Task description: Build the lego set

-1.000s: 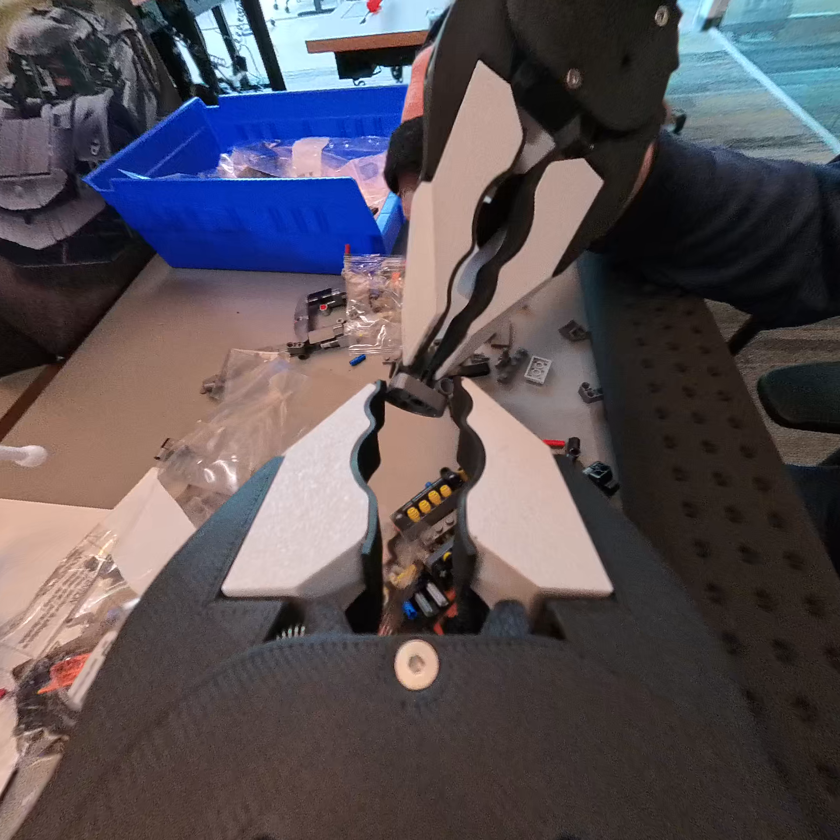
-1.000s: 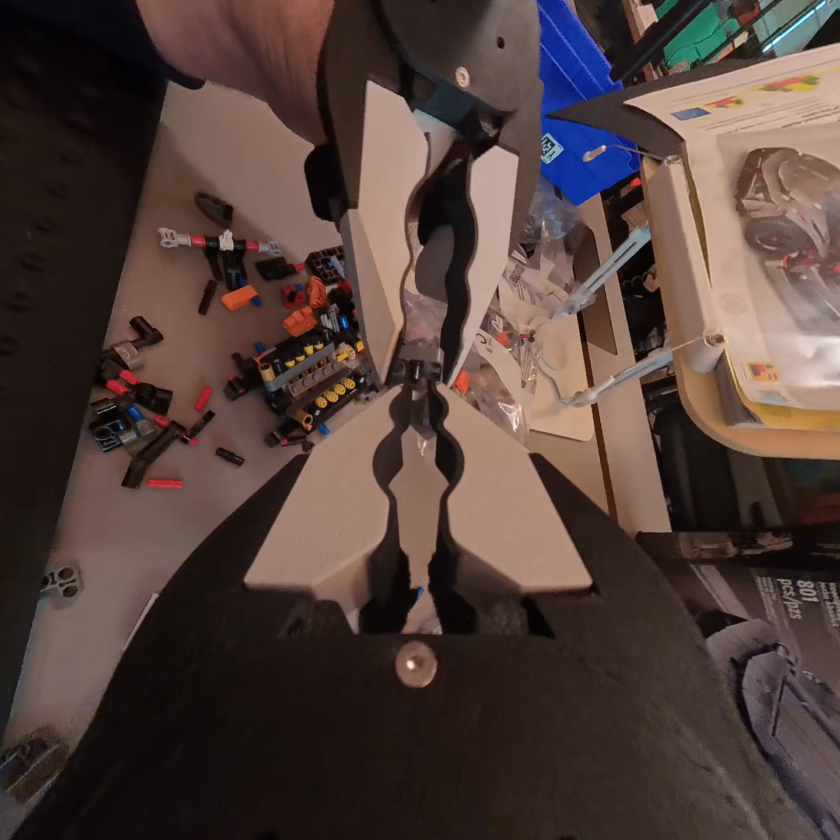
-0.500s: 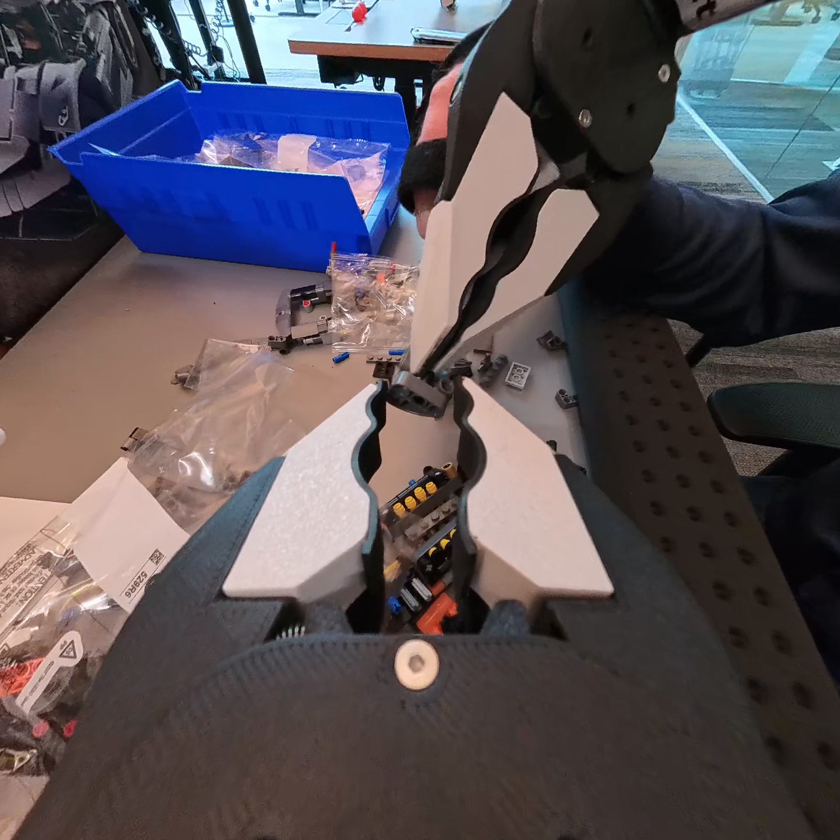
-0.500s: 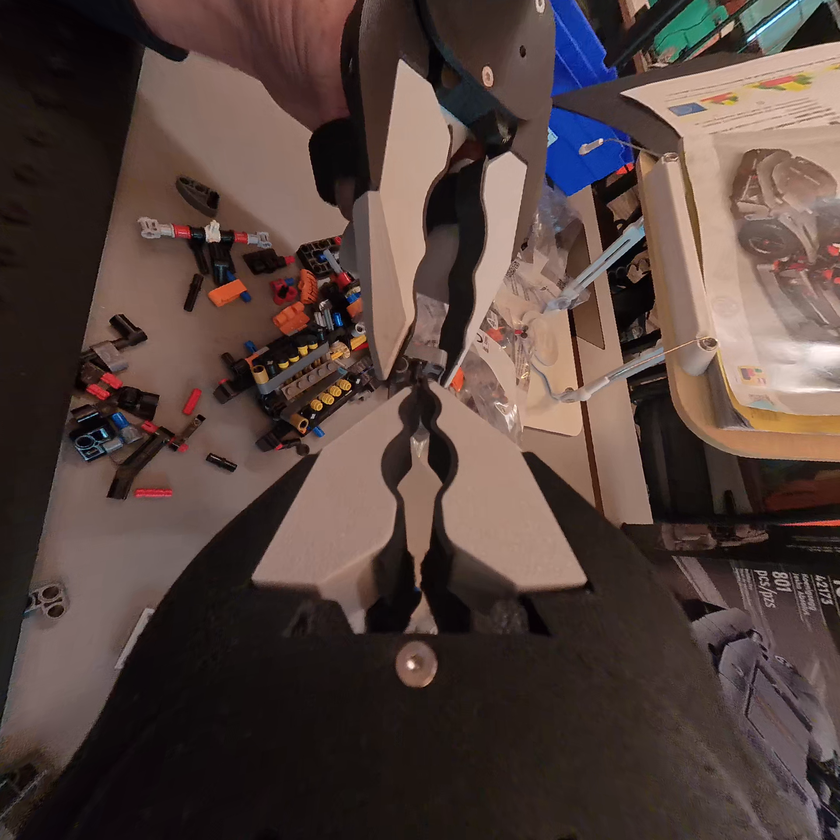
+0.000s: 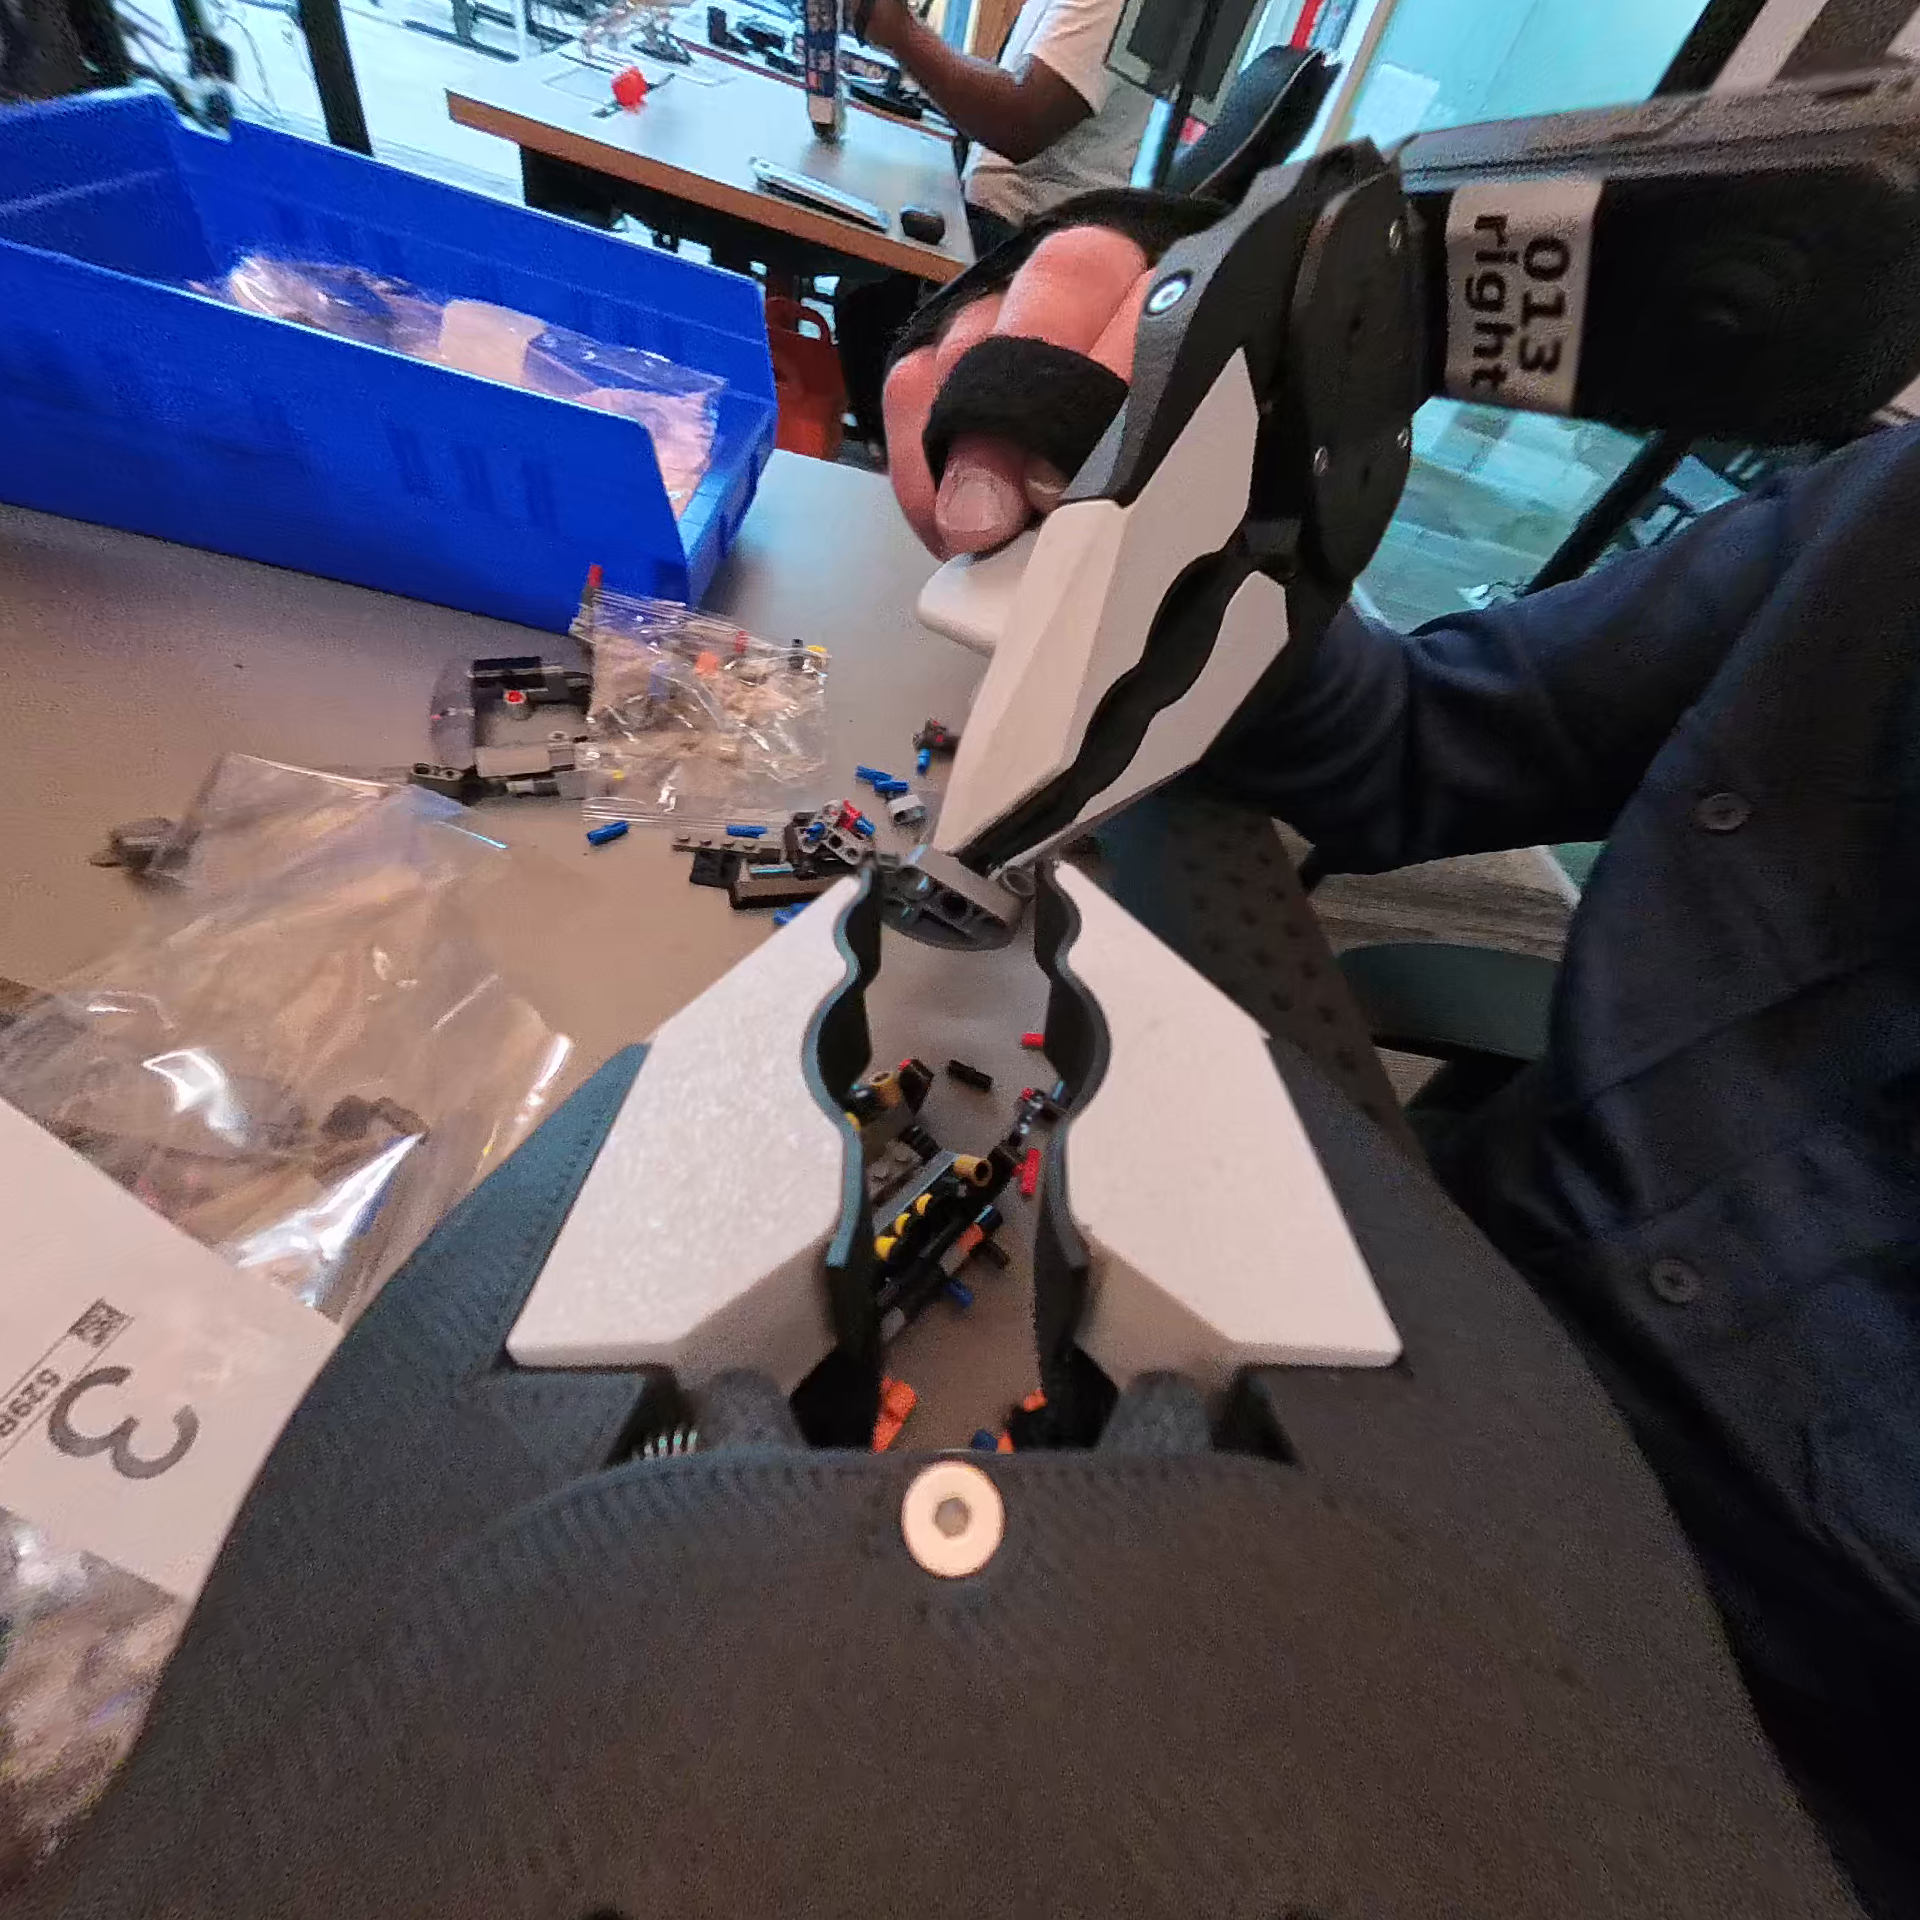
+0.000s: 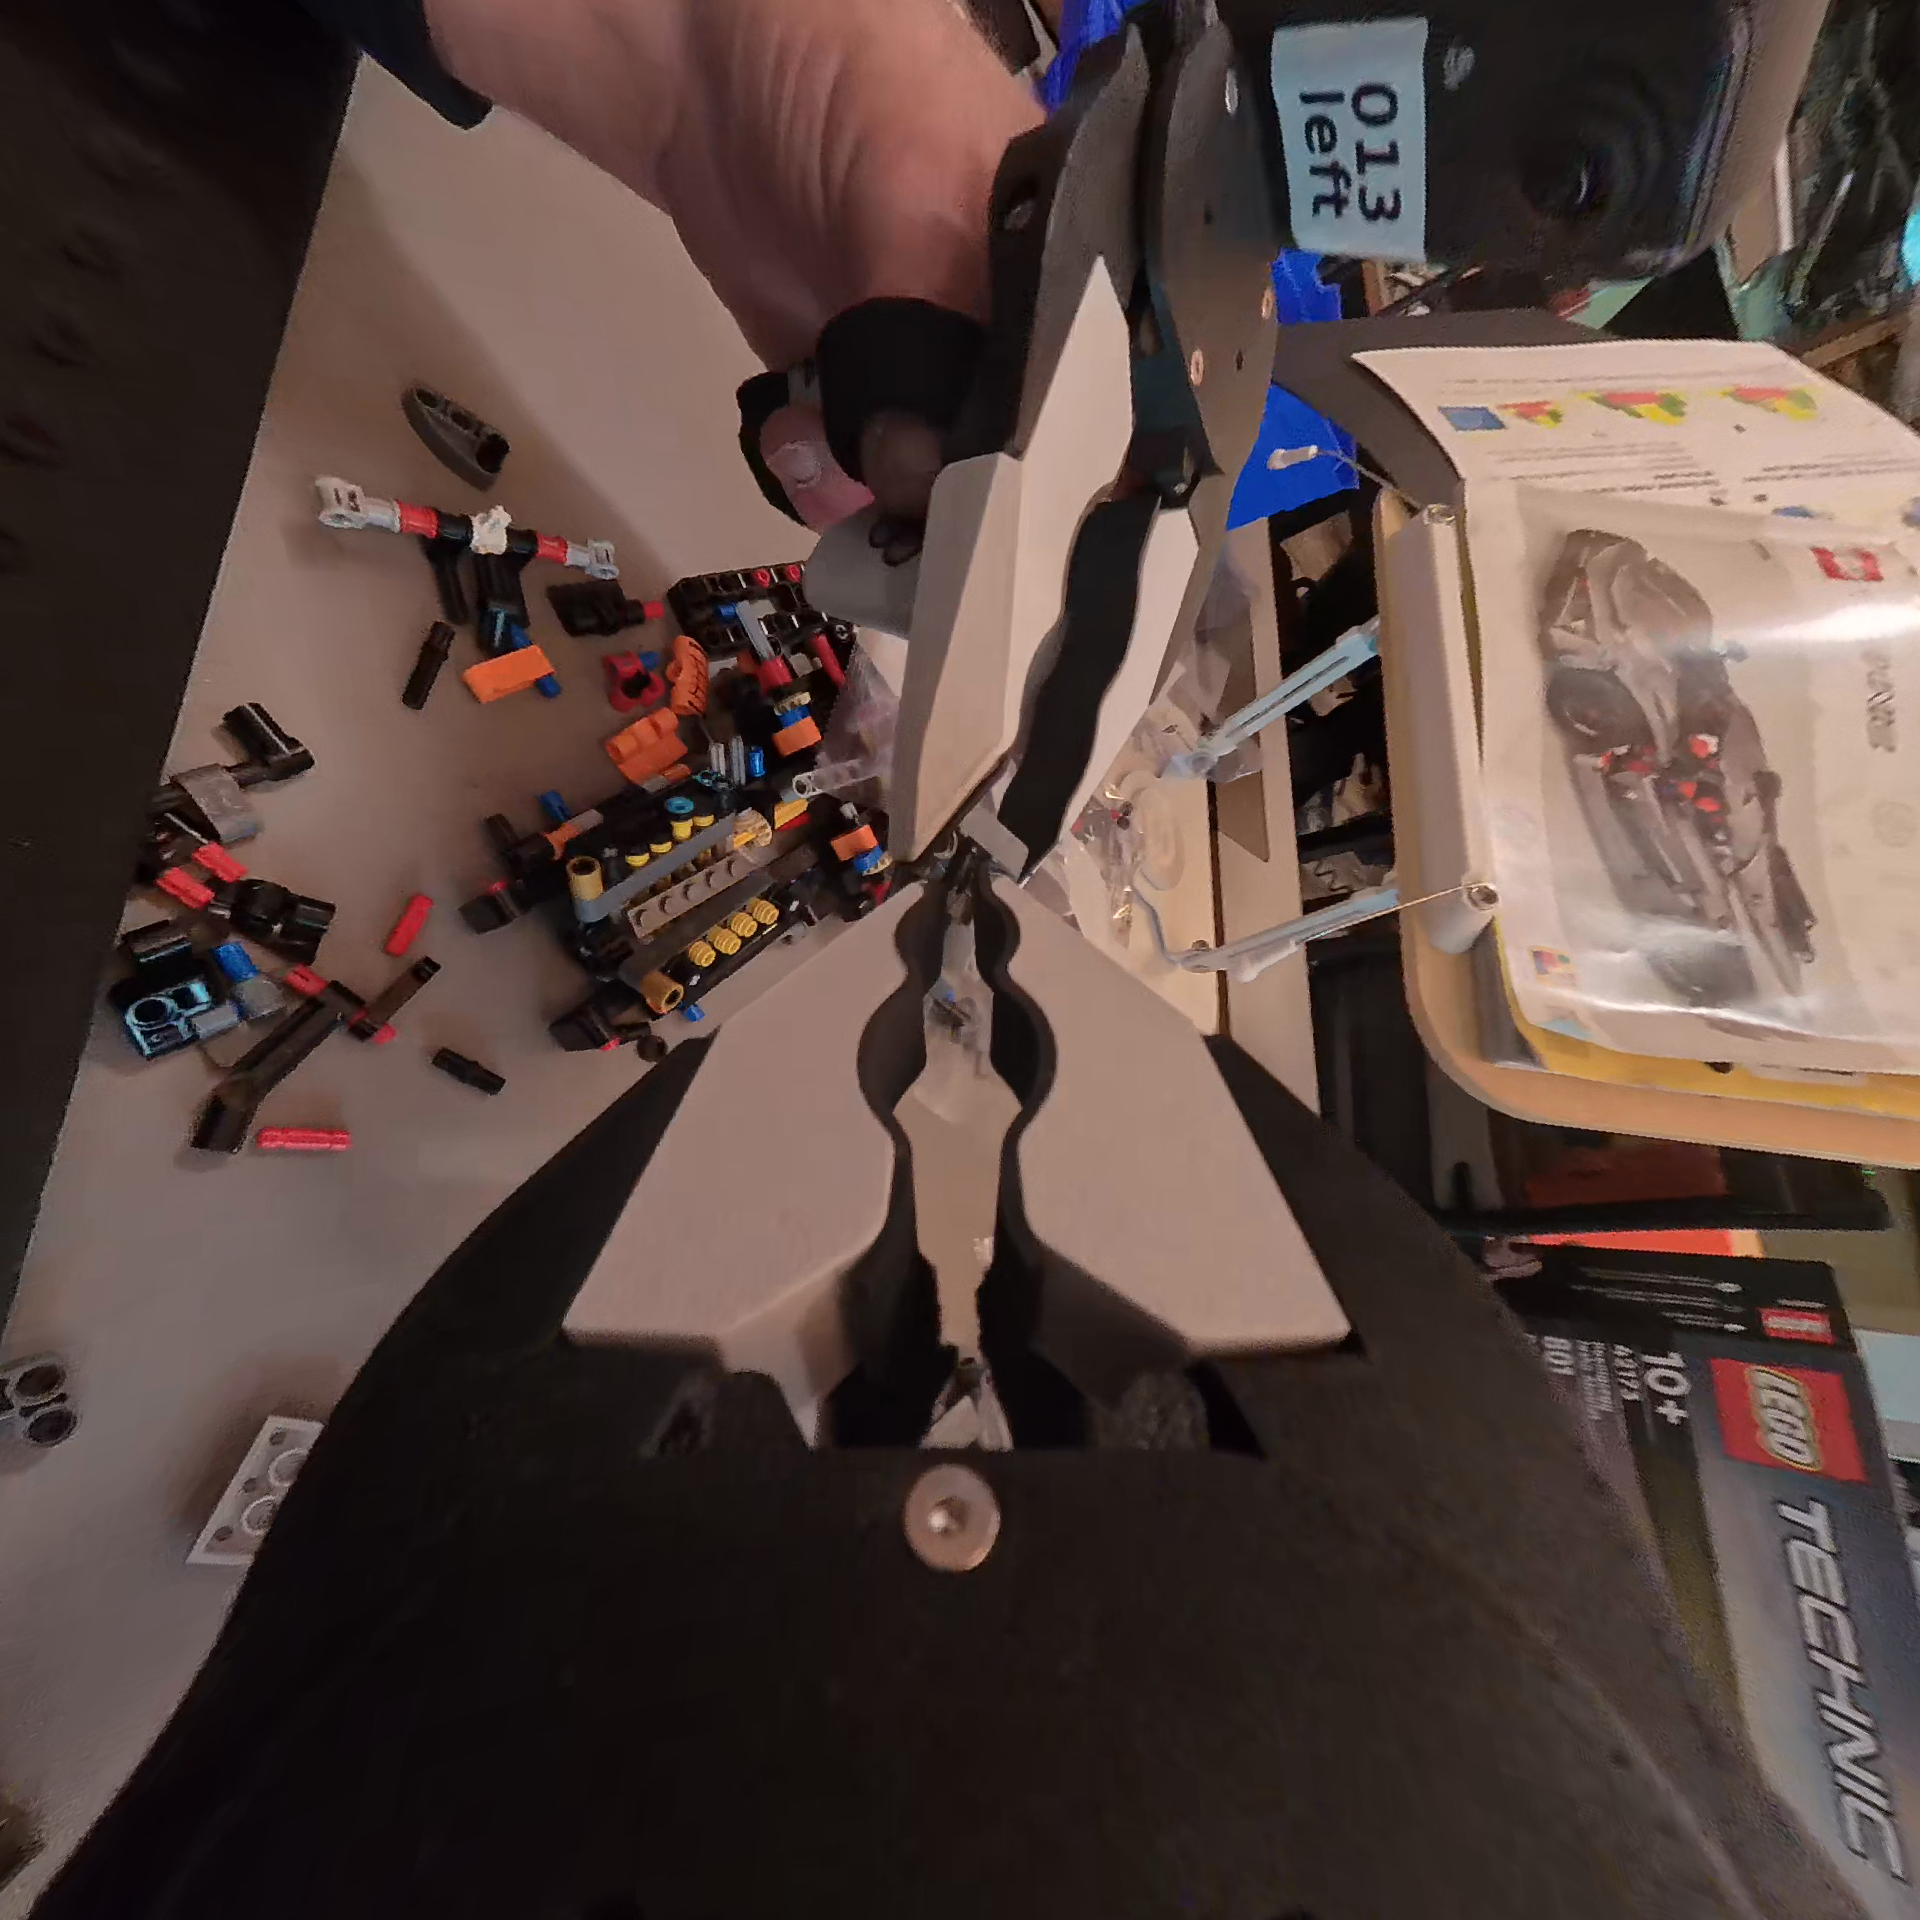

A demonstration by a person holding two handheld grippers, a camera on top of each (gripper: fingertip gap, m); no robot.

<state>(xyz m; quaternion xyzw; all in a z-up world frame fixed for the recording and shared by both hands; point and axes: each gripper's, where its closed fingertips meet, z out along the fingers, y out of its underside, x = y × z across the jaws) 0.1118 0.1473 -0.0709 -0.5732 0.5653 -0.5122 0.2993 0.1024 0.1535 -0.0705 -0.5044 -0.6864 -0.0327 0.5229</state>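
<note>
Lego piece point(image 5: 951, 912), grey and rounded: hangs in mid-air above the table point(image 5: 208, 675), over its near edge, clear of everything on it. Sits clamped across its width between the left gripper point(image 5: 954, 930) tips. Meets the right gripper point(image 5: 987, 850) at its upper edge, tips pressed together there; too small to tell whether a pin sits between them.

Below, open air down to the table. Along the near edge, a dark perforated pad point(image 5: 1247, 935). Towards the far edge, a blue bin point(image 5: 364, 457) holding bags. Between bin and grippers, small clear bags point(image 5: 707, 696), a dark frame point(image 5: 509, 717) and loose pins.

In the right wrist view, left gripper point(image 6: 971, 847) and right gripper point(image 6: 956, 899) tip to tip, with the piece edge-on and hard to make out. Partial build point(image 6: 675, 894) directly beneath, half hidden behind the fingers, ringed by scattered black, red and orange parts point(image 6: 260, 935). Past the table's side edge, a manual point(image 6: 1662, 675) on a stand and a box point(image 6: 1766, 1507), cut off by the frame.

Large crumpled bag point(image 5: 291, 1039) on the left, blurred. Dark sleeve point(image 5: 1558, 727) filling the right side.
</note>
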